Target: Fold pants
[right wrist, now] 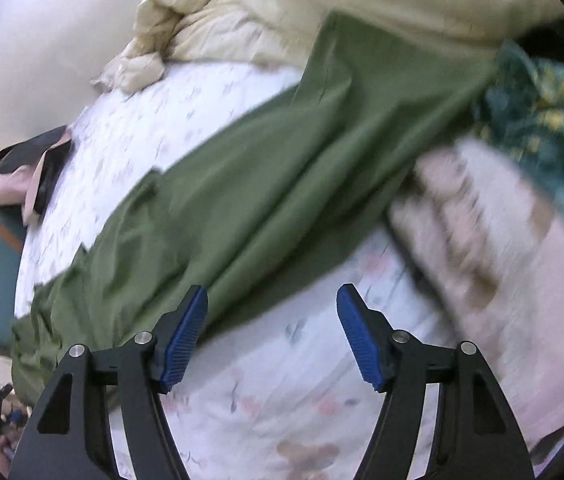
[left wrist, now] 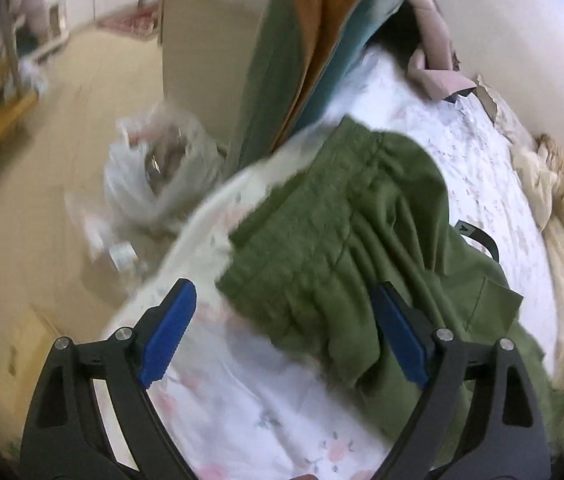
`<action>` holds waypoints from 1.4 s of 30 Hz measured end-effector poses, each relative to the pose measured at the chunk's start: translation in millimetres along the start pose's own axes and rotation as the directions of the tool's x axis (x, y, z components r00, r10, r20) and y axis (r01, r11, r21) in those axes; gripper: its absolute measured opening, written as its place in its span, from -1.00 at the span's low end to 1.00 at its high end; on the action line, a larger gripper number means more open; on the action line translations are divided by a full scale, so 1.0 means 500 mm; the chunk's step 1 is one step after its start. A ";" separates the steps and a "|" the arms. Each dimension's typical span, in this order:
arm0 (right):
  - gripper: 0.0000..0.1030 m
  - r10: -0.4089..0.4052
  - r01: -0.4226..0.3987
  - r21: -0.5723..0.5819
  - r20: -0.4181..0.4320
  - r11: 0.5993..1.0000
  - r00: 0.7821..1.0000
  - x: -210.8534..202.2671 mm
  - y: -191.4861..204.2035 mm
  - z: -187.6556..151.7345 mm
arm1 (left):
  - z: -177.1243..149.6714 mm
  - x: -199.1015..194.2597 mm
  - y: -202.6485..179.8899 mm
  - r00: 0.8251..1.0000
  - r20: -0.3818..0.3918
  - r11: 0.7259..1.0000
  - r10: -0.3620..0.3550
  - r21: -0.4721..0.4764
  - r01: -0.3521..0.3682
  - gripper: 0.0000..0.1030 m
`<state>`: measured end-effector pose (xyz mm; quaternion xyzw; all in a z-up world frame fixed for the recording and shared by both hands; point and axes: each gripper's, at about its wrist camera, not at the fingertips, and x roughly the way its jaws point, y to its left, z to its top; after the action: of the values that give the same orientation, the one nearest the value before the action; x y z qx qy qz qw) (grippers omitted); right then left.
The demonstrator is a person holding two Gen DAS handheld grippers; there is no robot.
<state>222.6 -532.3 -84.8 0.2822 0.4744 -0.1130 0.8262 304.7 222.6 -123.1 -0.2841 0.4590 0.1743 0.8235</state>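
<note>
Green pants lay spread across the bed, on a white sheet with a faint floral print.

Left wrist view: the bunched, gathered end of the pants lay near the bed's edge. Left gripper hung over that end, jaws spread wide, nothing pinched; the right blue pad sat in front of the cloth, contact could not be judged. Only this view showed the floor beside the bed, a pale cabinet and green, orange and teal cloth hanging at the bed's head. A clear plastic bag stood on the floor; contents blurred, not identifiable.

Right wrist view: the pants ran as a long diagonal band toward a rumpled cream quilt at the far side. Right gripper had its jaws spread, holding nothing; the left blue pad was just at the cloth's lower edge, bare sheet between the pads. Only this view showed a pink patterned cloth and a teal-and-yellow patterned one at right, both heavily smeared.

Far end of the pants was covered by those cloths. Both views were motion-blurred.
</note>
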 end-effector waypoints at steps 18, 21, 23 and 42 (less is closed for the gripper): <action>0.71 0.186 -0.180 0.232 -0.003 0.956 0.983 0.116 -0.072 -0.009 | -0.012 0.109 -0.056 1.000 0.002 0.992 -0.001 -0.127 0.001 0.69; 0.71 0.209 -0.210 0.223 0.028 0.952 0.978 0.134 -0.059 0.018 | -0.003 0.112 -0.073 0.999 0.030 0.996 0.037 -0.080 -0.034 0.31; 0.71 0.231 -0.234 0.234 0.042 0.944 0.972 0.147 -0.060 0.035 | -0.004 0.110 -0.094 0.993 0.070 0.995 0.100 0.009 -0.100 -0.19; -0.93 0.228 -0.235 0.139 0.062 0.962 0.972 0.155 -0.027 0.096 | -0.003 -0.068 -0.172 0.962 0.265 0.945 0.068 0.291 -0.147 -0.84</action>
<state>291.5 -564.8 -136.5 0.3925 0.4099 -0.0562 0.8215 333.5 154.0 -68.3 -0.1022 0.3874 0.1805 0.8983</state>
